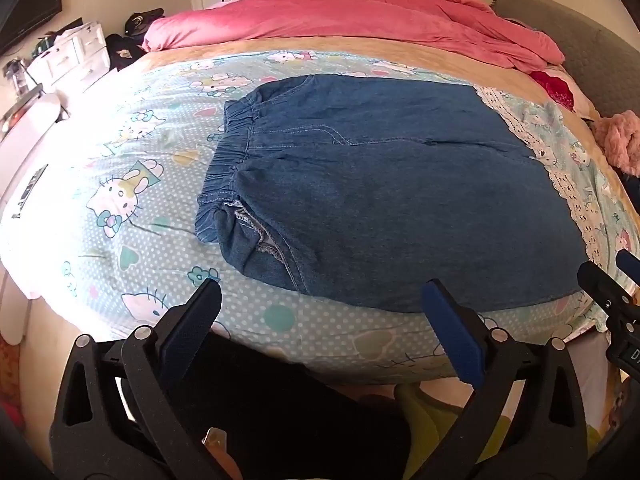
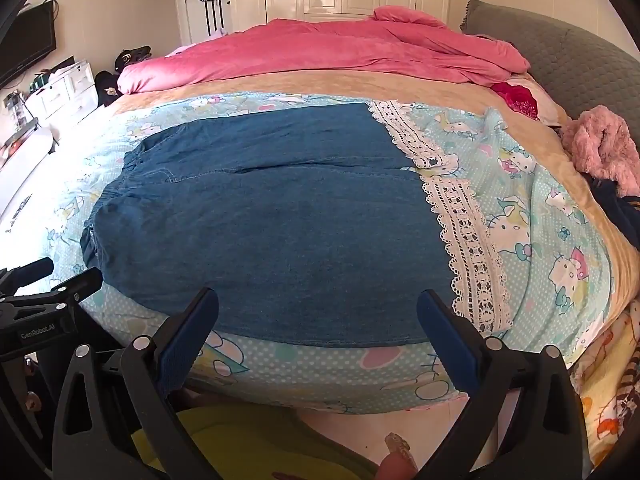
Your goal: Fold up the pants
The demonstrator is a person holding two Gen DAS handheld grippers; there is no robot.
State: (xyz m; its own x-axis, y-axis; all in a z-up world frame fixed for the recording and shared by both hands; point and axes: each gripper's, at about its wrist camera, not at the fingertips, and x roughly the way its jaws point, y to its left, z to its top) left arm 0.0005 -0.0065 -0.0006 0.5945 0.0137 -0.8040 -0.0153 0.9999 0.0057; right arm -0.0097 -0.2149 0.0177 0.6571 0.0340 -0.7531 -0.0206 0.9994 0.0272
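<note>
Both grippers hang with jaws spread wide and nothing between them. Ahead of the left gripper (image 1: 322, 294), the denim pants (image 1: 380, 196) lie flat on the cartoon-print blanket (image 1: 120, 184), elastic waistband (image 1: 230, 152) beyond its left finger. Ahead of the right gripper (image 2: 318, 304), the pants' near edge spans the gap, white lace hems (image 2: 468, 240) beyond its right finger.

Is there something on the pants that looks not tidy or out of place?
Yes. At the near waistband corner of the denim pants, the pocket lining is turned outward, showing pale inner seams. The rest lies flat on the cartoon-print blanket.
</note>
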